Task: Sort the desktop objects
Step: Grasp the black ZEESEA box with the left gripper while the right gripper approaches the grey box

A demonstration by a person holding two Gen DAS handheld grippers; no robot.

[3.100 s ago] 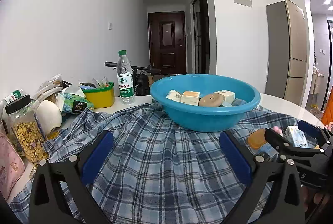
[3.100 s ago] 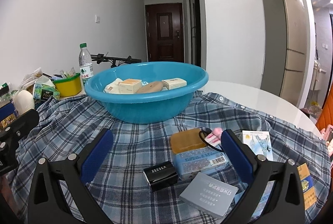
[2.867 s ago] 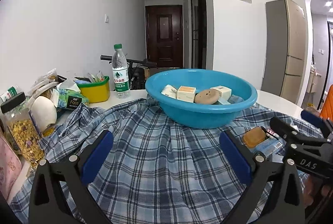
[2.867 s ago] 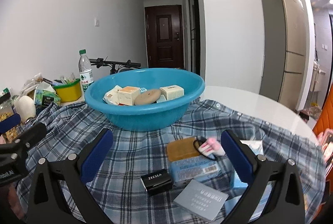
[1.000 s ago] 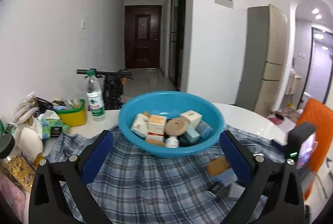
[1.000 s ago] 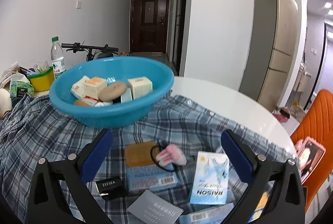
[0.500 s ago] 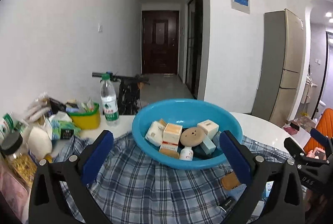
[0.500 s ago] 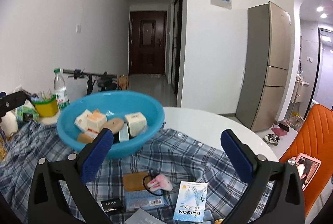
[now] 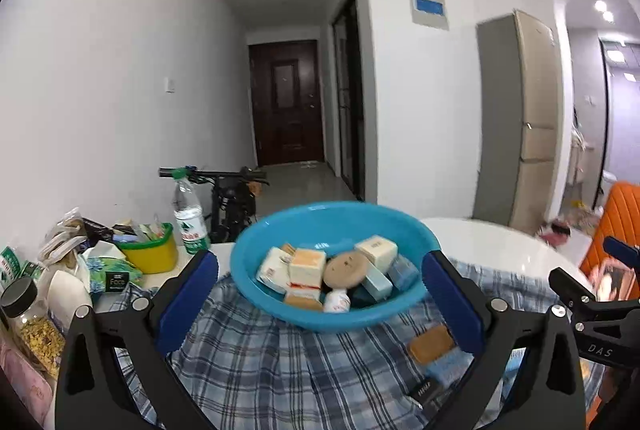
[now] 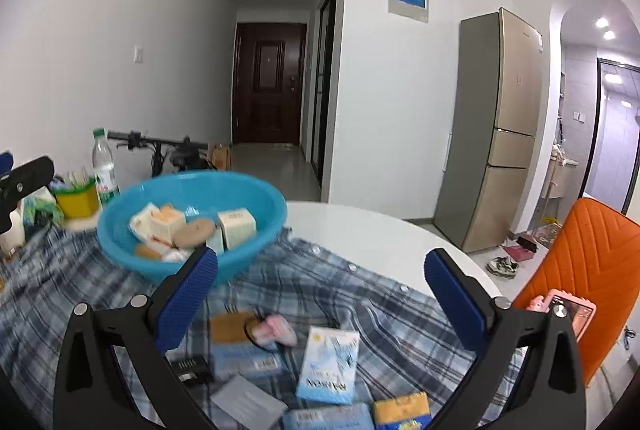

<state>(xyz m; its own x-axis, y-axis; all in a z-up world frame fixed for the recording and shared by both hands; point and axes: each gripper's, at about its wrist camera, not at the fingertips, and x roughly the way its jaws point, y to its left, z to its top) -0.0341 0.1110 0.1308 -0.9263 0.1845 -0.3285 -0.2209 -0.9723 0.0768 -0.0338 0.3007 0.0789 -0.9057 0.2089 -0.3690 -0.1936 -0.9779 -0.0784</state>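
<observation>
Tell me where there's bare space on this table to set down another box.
Free: the white tabletop right of the blue basin, beyond the plaid shirt; also plaid in front of the basin. Crowded: the box cluster near the RAISON box, and the far-left corner around the yellow tub.

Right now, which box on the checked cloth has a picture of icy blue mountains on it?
The tall light-blue box lying between the right gripper's open fingers. The grey box and yellow box near it look plain.
</observation>
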